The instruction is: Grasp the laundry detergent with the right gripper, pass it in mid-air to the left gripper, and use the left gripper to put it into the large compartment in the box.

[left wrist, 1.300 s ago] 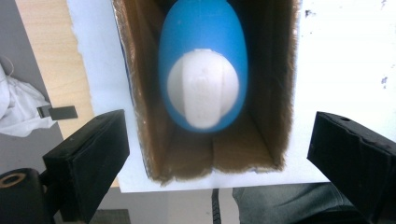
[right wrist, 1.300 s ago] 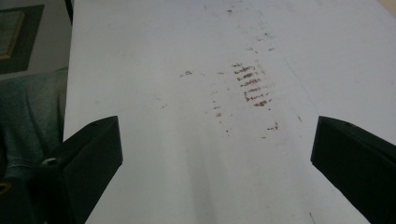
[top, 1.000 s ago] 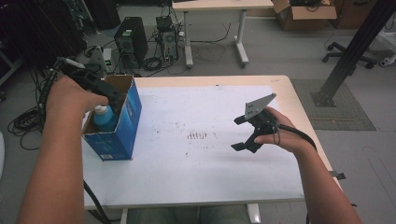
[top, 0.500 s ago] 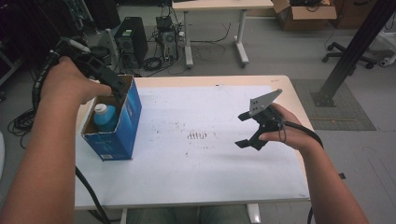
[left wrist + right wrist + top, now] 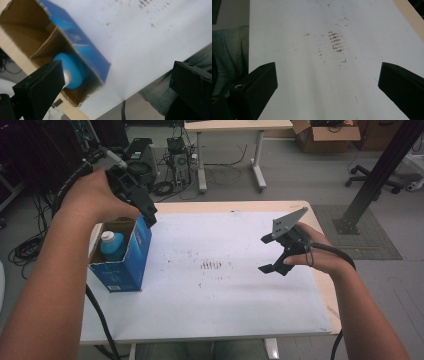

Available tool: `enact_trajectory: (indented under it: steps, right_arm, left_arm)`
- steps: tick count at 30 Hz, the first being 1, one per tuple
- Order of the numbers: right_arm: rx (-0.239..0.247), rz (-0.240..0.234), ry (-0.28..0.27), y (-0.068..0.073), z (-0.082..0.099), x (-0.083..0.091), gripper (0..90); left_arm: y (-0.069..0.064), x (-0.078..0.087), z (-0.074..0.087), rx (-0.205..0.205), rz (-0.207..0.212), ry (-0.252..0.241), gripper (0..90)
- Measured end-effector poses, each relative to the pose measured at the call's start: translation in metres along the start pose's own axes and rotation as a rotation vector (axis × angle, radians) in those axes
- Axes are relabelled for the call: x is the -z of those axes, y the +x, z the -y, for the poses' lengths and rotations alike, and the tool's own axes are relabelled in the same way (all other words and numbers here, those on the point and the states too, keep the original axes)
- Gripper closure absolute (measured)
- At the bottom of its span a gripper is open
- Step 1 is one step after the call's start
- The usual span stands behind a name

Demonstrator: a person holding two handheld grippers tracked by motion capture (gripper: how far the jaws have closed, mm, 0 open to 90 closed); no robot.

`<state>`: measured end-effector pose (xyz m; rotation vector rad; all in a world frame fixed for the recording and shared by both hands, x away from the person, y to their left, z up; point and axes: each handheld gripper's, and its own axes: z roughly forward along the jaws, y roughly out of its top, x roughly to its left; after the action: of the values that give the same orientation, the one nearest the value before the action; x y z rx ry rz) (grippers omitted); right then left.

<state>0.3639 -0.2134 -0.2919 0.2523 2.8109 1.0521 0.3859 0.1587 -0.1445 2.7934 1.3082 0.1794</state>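
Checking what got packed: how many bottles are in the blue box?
1. A blue bottle with a white cap stands in the near part of the blue box; the box's walls may hide others.

L gripper [image 5: 115, 82] jaws wide apart over open blue box [image 5: 85, 52] w/ blue bottle [image 5: 71, 72] inside.

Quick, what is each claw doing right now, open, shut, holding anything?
Left claw: open, empty, above the blue box.
Right claw: open, empty, over the table.
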Motion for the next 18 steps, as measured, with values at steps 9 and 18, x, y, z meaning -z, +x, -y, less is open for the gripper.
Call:
enact_trajectory:
  steps: [9, 18]
  right_arm:
    - [0.061, -0.014, 0.108, -0.003, -0.012, 0.016, 2.7]
    - [0.09, -0.038, 0.244, -0.003, -0.023, 0.02, 2.9]
  left_arm:
    - [-0.03, -0.015, -0.012, -0.251, 0.061, 0.043, 0.2]
    - [-0.052, -0.035, -0.022, -0.436, 0.103, 0.053, 0.2]
